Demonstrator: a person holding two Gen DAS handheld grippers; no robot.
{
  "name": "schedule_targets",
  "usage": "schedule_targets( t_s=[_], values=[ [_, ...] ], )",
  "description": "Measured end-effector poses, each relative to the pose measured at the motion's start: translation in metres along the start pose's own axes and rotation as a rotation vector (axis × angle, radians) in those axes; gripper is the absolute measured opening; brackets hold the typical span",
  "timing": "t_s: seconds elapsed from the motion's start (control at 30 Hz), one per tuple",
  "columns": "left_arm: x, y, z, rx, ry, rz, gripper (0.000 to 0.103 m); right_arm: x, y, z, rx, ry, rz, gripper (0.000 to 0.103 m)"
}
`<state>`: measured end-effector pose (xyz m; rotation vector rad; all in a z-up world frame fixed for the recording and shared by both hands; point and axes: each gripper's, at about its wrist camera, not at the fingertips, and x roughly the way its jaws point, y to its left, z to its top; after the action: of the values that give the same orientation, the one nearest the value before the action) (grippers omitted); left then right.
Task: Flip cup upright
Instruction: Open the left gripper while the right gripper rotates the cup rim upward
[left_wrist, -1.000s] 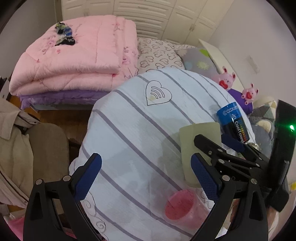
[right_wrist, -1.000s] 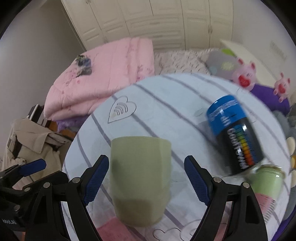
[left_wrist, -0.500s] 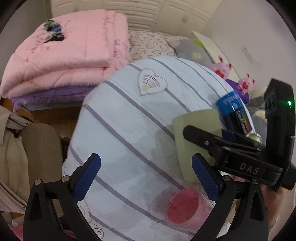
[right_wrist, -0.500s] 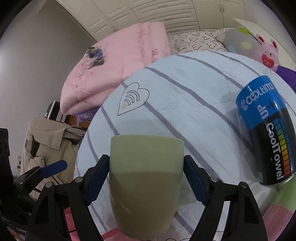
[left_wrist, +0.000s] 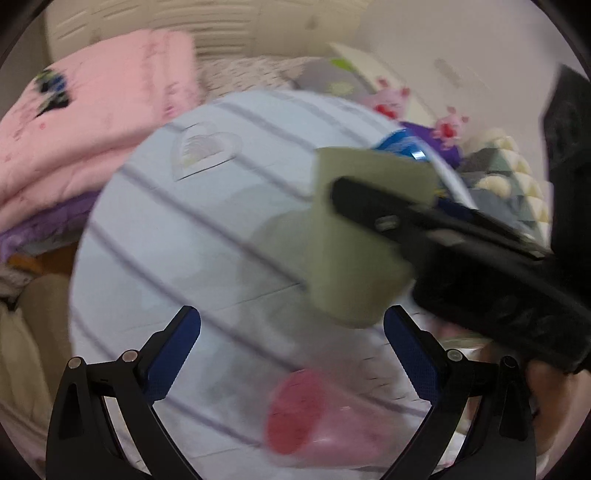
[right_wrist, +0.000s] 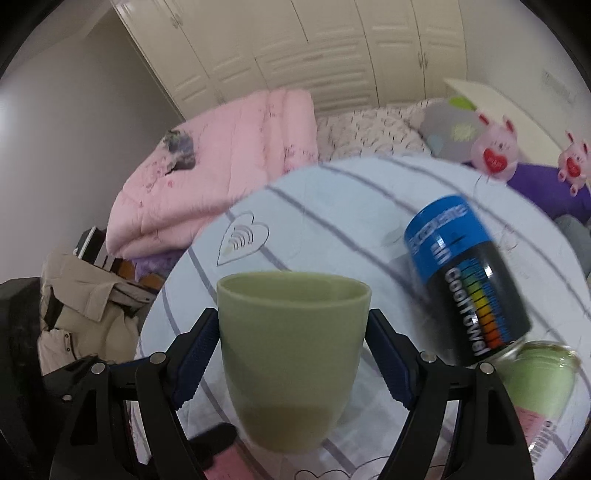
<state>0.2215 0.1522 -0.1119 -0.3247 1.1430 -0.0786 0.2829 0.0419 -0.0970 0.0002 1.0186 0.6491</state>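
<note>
My right gripper (right_wrist: 291, 354) is shut on a pale green cup (right_wrist: 291, 354), its blue pads pressed on both sides. The cup's open rim points up and away, and it hangs above the striped white cloth (right_wrist: 332, 206). In the left wrist view the cup (left_wrist: 362, 236) is at the right, tilted, with the right gripper's black finger (left_wrist: 406, 218) across it. My left gripper (left_wrist: 291, 347) is open and empty, low over the cloth, left of and below the cup.
A pink plastic cup (left_wrist: 314, 424) lies on its side near the left gripper. A blue and black can (right_wrist: 465, 273) lies on the cloth at the right, with a green-lidded jar (right_wrist: 535, 384) below it. Folded pink quilts (right_wrist: 221, 155) and plush pigs (right_wrist: 495, 151) lie behind.
The right gripper closed on the green cup, lifted it off the cloth and turned it so its rim faces up. The left gripper moved, and its view is blurred.
</note>
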Motion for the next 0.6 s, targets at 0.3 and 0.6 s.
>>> schedule_targets(
  t_s=[0.3, 0.6],
  values=[
    [0.014, -0.024, 0.008, 0.084, -0.050, 0.061, 0.103, -0.010, 0.001, -0.009, -0.042, -0.039, -0.035, 0.080],
    [0.020, -0.024, 0.004, 0.079, -0.052, 0.104, 0.103, -0.023, 0.010, -0.021, -0.127, -0.129, -0.102, 0.080]
  ],
)
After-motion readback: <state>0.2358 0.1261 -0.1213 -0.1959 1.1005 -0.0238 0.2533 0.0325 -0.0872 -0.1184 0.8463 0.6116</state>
